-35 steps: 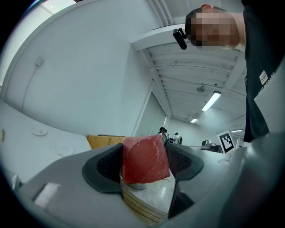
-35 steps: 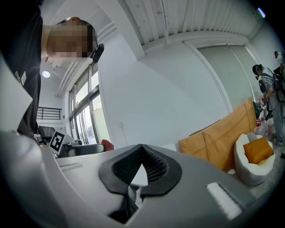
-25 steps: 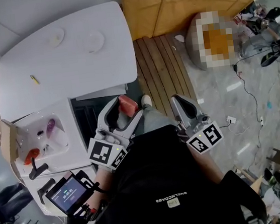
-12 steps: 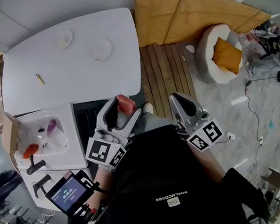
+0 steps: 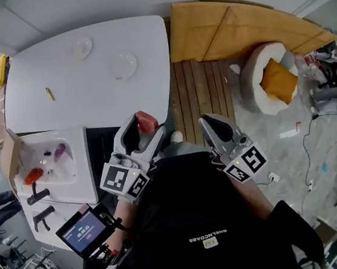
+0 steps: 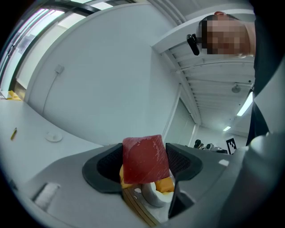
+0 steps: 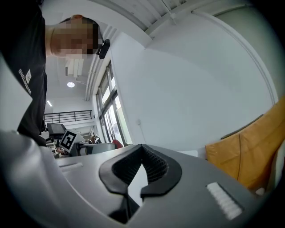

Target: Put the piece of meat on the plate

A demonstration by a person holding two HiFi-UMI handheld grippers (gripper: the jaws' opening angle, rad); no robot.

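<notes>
A red cube of meat [image 5: 147,122] sits between the jaws of my left gripper [image 5: 143,128], which is shut on it just at the near edge of the white table [image 5: 73,106]. In the left gripper view the meat [image 6: 145,156] fills the gap of the left gripper [image 6: 144,165]. Two clear plates lie on the table: one [image 5: 123,64] ahead of the meat, a smaller one [image 5: 82,48] farther back, also seen as a small disc [image 6: 54,137]. My right gripper [image 5: 211,125] hovers over the wooden floor, shut and empty, its tips meeting [image 7: 141,152].
A yellow pencil [image 5: 49,94] lies on the table's left part. A white sink unit [image 5: 50,163] at left holds a purple toy [image 5: 60,152] and a red one [image 5: 32,175]. Wooden slats [image 5: 203,90], orange mats [image 5: 235,28] and a round cushioned bed [image 5: 275,81] lie to the right.
Both grippers have moved forward toward the table, the left still shut on the meat, which now overlaps the table's near edge. The right stays shut and empty.
</notes>
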